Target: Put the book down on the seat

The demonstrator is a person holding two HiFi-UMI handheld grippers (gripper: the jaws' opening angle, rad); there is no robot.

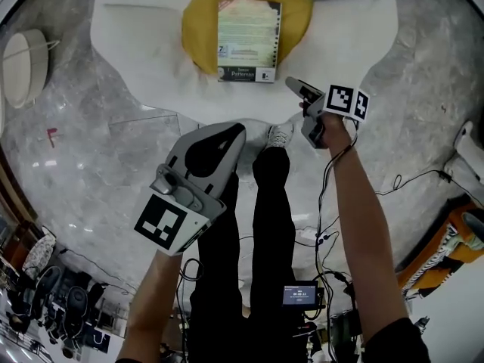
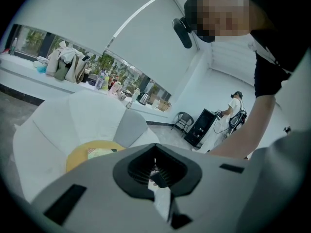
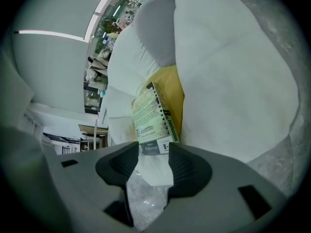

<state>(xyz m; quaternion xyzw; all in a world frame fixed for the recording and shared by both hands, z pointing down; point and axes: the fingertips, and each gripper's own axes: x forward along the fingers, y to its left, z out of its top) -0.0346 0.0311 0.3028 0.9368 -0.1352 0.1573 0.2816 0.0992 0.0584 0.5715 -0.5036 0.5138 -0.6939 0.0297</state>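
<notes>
Hovering left gripper [image 1: 225, 141]: up close under the head camera, over the person's legs, jaws drawn together to a thin slit with nothing between them.
Legs [image 1: 271, 218]: black trousers, and one white shoe [image 1: 280, 135] planted right at the seat's front edge.
Cables [image 1: 327, 237]: looping beside the legs, near a small lit screen [image 1: 300, 294].
Right gripper [image 1: 295, 87]: out on a stretched arm, jaws well apart and empty. Its tips are over the front of the seat, near the book's lower right corner and clear of it.
Floor [image 1: 76, 134]: grey, marbled and glossy all round the seat.
Seat [image 1: 136, 48]: white and soft, spreading wide across the top of the head view.
Cushion [image 1: 198, 29]: yellow and round, sitting in the middle of the seat.
Book [image 1: 248, 40]: lying flat and cover up on the cushion, held by neither gripper. It has a pale green cover with a row of holes down its right edge, and its lower edge reaches just past the cushion's rim.
Round pale object [image 1: 24, 68]: far left on the floor, possibly a stool or a lamp, too warped at the edge to say.
</notes>
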